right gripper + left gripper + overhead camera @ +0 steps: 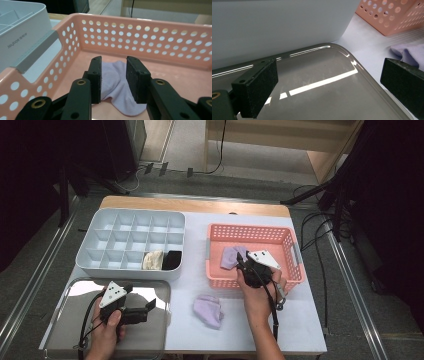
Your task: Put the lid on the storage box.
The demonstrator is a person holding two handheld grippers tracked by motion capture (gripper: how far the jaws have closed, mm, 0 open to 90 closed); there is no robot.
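Right gripper (113,80) reaching for the lilac sock (117,85) in the pink basket (280,237), right of table.

Jaws part-closed, straddling the sock, not yet pinching. Soft, light, floppy (will sag when lifted), so best pinched at the bunched middle. Left gripper (150,306) open, idle over the near-left tray (160,287).

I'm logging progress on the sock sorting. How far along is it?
Done: a cream sock and a black sock sit in the divided organizer. In hand: the right claw straddles a lilac sock in the pink basket. Left: another lilac sock on the table.
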